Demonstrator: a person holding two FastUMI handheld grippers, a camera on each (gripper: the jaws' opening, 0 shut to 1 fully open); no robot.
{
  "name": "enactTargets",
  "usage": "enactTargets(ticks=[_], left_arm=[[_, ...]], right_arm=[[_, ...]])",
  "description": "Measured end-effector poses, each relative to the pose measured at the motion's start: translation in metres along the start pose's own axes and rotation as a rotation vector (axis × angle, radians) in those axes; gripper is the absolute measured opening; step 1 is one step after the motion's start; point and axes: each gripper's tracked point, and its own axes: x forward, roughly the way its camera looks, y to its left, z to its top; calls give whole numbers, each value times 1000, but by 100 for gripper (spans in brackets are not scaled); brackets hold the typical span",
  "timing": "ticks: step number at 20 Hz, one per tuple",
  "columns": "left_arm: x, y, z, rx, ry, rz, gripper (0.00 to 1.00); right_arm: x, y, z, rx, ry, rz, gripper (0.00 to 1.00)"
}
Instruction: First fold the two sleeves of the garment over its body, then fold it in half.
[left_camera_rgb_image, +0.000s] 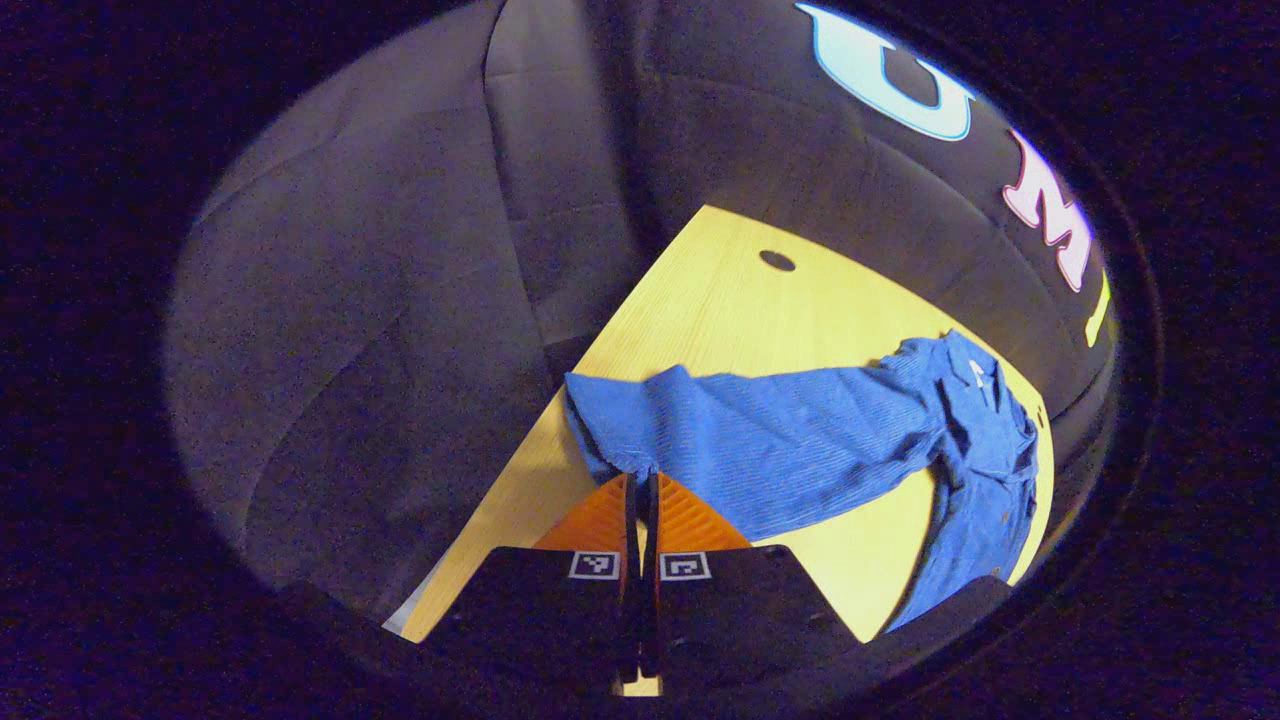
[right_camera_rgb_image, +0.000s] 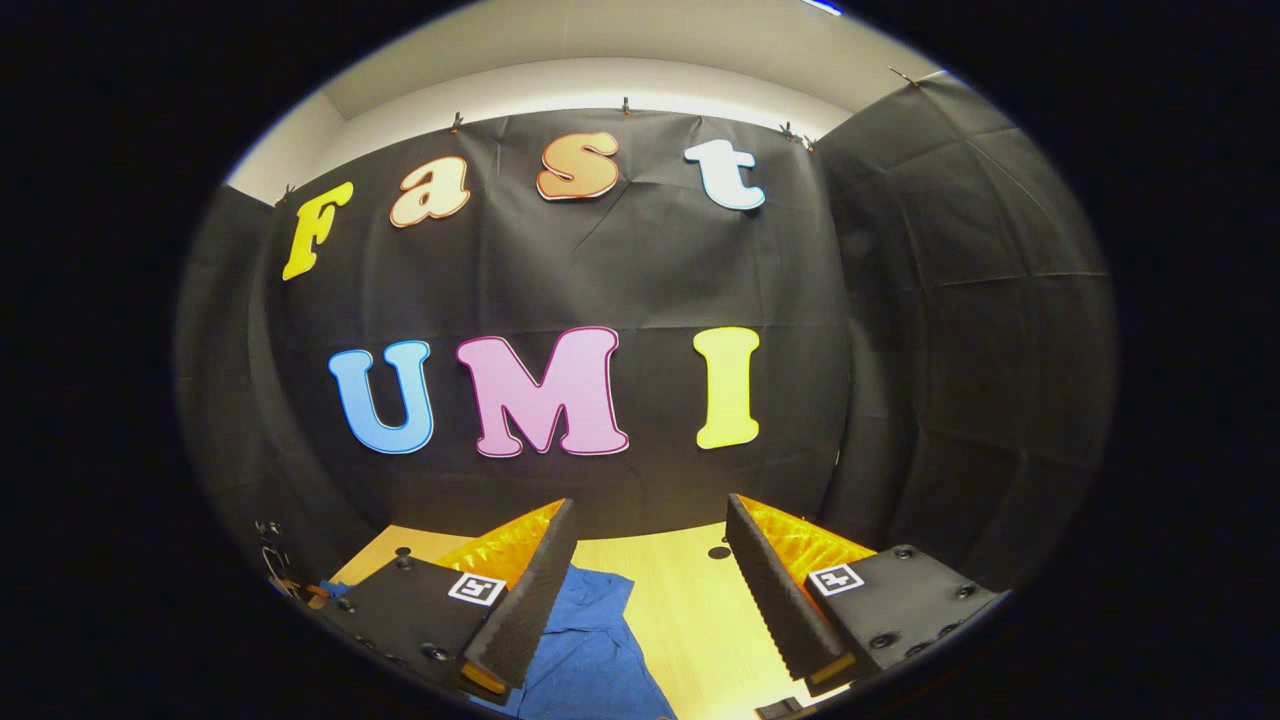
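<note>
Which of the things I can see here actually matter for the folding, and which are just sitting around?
Part of the job:
- blue long-sleeved shirt, spread on the table
- its sleeve cuff, pinched by the left hand-held gripper
- right hand-held gripper, open above the shirt

Just there:
- wooden table
- round cable hole in the table
- black cloth wall

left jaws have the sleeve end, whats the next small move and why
Probably carry the left gripper toward the shirt's body, laying the sleeve across it. Its jaws are shut on the sleeve's end, and the sleeve lies stretched out over the table, not yet folded.
</note>
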Motion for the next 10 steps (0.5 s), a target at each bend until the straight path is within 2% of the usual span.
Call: enactTargets(ticks=[3,6,7,8,9,10], left_arm=[[-30,-40,46,53,-80,-73,0],[-46,-103,85,118,-157,-147,0],[-52,-126,96,132,-172,-180,0],[-59,-153,106,148,-189,-215,0],[-63,-179,113,164,-207,-250,0],[-67,-210,121,182,-220,-286,0]], right_arm=[[-3,-12,1,18,-3,-6,83],[-6,-23,-2,37,1,-6,83],[-8,-27,-5,34,2,-6,94],[-10,-31,-6,30,7,-8,83],[-11,-35,-9,28,12,-8,94],[-14,-39,-12,33,16,-8,94]])
